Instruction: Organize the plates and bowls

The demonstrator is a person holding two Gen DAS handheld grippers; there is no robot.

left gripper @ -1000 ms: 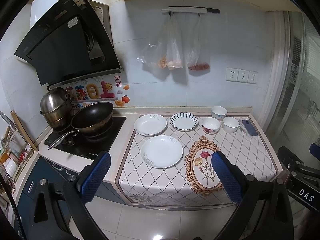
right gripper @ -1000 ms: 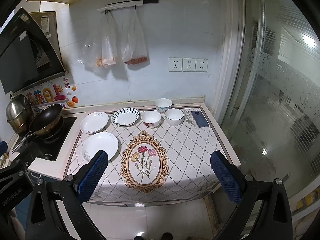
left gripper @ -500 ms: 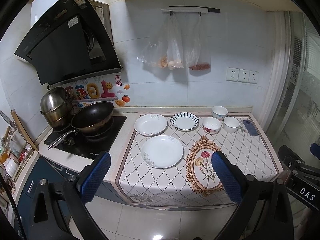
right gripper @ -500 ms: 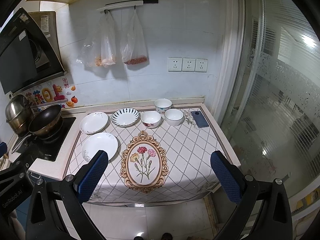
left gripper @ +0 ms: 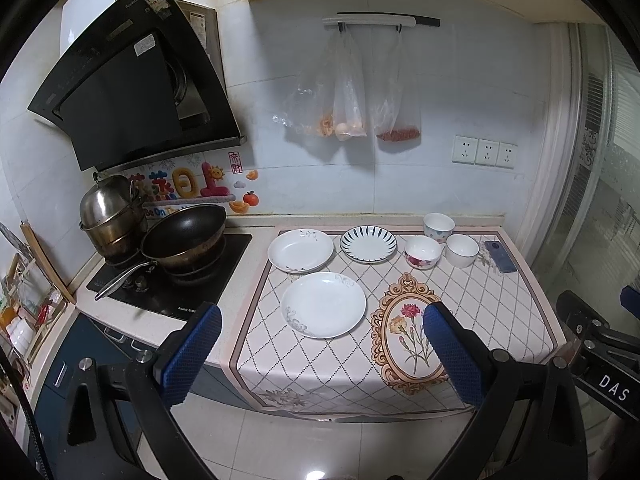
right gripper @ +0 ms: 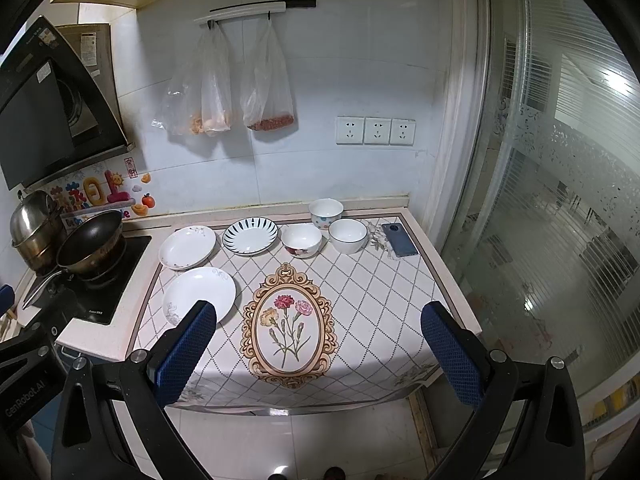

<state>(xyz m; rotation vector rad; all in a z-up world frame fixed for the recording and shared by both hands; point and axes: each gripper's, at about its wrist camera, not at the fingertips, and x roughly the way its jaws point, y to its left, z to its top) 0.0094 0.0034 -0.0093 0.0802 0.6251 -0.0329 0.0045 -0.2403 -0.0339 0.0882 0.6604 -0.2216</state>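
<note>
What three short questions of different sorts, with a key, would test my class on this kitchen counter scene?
1. How many bowls stand on the cloth?
2. True or false: the left gripper holds a plate.
3. Which dish sits between the white plate and the red-flowered bowl?

Key:
1. Three.
2. False; both it and the right gripper are open and empty.
3. The striped plate.

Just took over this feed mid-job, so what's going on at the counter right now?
Nothing is being handled yet. Both the left tongs and the right tongs hang open and empty in front of the counter. On the tablecloth sit three plates, the front white plate, the back white plate and the striped plate, plus three bowls, all separate and unstacked. A phone lies to their right.
</note>
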